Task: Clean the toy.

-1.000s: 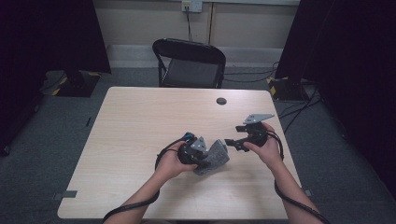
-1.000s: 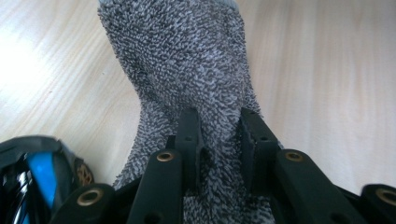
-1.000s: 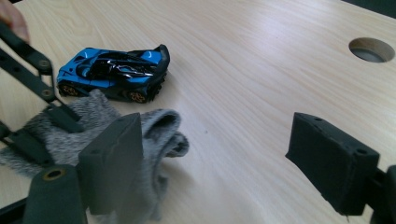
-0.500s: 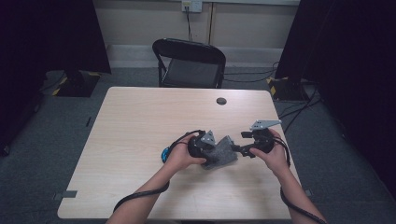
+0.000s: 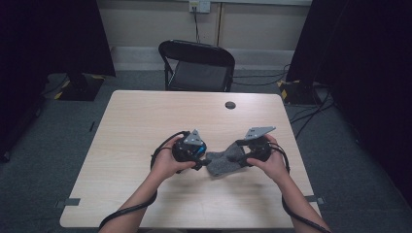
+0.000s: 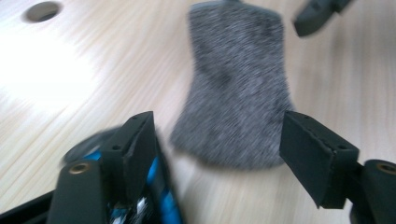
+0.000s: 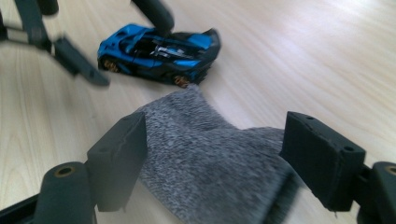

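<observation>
Toy car (image 7: 159,53) clear in right gripper view, beside sock (image 7: 210,163).

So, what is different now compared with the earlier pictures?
The left gripper has drawn away to the left of the grey sock; its jaws have just been opening, nothing between them. A blue toy car lies beside the sock. The right gripper remains open at the sock.

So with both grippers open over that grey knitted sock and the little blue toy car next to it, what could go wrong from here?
1. The small blue toy car sits at the tip of the grey knitted sock, right beside the left gripper, whose jaws have just been opening; a nudge could roll the car away.
2. The right gripper straddles the sock with open jaws; closing carelessly might bunch the fabric or drag it into the car.
</observation>
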Tool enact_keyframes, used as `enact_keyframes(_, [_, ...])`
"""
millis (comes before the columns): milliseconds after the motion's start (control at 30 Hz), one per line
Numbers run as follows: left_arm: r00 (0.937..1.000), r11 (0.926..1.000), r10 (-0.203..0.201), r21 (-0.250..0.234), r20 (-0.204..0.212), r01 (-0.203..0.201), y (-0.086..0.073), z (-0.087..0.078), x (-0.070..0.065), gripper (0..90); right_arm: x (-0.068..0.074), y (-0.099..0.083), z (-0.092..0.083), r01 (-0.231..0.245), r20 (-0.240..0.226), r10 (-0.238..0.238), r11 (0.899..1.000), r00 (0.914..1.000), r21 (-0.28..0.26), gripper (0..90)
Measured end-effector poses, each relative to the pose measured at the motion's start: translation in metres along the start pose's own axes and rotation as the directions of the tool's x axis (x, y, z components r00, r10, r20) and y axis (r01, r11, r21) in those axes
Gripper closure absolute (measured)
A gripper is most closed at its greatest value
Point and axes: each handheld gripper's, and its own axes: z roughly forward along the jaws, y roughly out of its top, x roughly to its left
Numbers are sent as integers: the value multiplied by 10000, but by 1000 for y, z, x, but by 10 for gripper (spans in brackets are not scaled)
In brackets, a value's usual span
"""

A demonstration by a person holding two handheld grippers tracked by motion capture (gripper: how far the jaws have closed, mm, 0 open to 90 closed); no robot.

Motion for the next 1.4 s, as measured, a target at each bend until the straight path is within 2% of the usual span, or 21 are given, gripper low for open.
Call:
enact_keyframes(133, [9977,9996,-296,-14,-613,295,-11,-12,10,210,4,0,17,435,-132,-430,9980,9990,449,221])
enact_keyframes(167, [9953,9983,-575,-68,-785,572,-14,-14,13,200,5,-1,21,483,-155,-475,9975,9987,521,220])
enact_keyframes(233, [9931,9972,-733,55,-919,741,-19,-14,18,178,6,-5,28,752,-24,-753,9924,9972,975,202])
enact_keyframes(267, [9917,9966,-794,154,-1009,814,-22,-13,22,182,6,-7,31,949,56,-964,9877,9953,1243,199])
enact_keyframes(433, [9853,9907,-1288,302,-1120,1329,-31,1,32,175,5,-24,38,1057,-12,-1072,9788,9942,1756,200])
enact_keyframes(533, [9797,9848,-1686,227,-1088,1720,-29,13,36,168,4,-33,38,899,14,-910,9856,9959,1436,201])
enact_keyframes(600, [9798,9849,-1650,335,-1129,1697,-28,20,37,168,5,-38,37,625,148,-649,9902,9978,1245,203])
enact_keyframes(700, [9798,9848,-1613,459,-1182,1677,-26,30,38,168,7,-42,37,617,361,-657,9928,9972,1023,203])
enact_keyframes(833, [9764,9816,-1784,467,-1218,1852,-25,39,37,168,10,-45,37,549,562,-596,9952,9966,815,204])
enact_keyframes(900, [9754,9808,-1741,650,-1354,1840,-26,43,37,167,9,-48,37,301,568,-334,9978,9978,590,204])
enact_keyframes(933, [9742,9801,-1800,594,-1364,1894,-27,45,37,167,9,-50,37,273,575,-301,9985,9979,480,204])
enact_keyframes(1033, [9625,9719,-2141,626,-1668,2270,-27,49,38,164,9,-53,37,276,604,-291,9993,9977,253,204])
enact_keyframes(1067, [9574,9659,-2384,630,-1631,2512,-27,51,39,155,9,-53,37,270,613,-284,9994,9977,228,204])
enact_keyframes(1100, [9545,9631,-2473,654,-1667,2609,-27,52,39,162,10,-53,37,254,645,-268,9994,9976,216,204])
enact_keyframes(1200, [9577,9684,-2140,870,-1922,2338,-26,56,37,154,11,-52,37,204,710,-226,9993,9972,313,205])
enact_keyframes(1267, [9556,9672,-2196,842,-1965,2396,-26,56,35,153,11,-52,37,191,709,-213,9993,9973,324,205])
enact_keyframes(1333, [9560,9684,-2198,746,-1945,2378,-27,55,34,186,11,-52,37,187,705,-210,9993,9973,331,205])
enact_keyframes(1367, [9599,9714,-2110,699,-1845,2270,-26,55,33,224,11,-52,37,181,716,-204,9993,9972,328,205])
enact_keyframes(1400, [9592,9693,-2125,841,-1865,2311,-25,55,32,247,11,-52,37,174,727,-197,9993,9972,328,204])
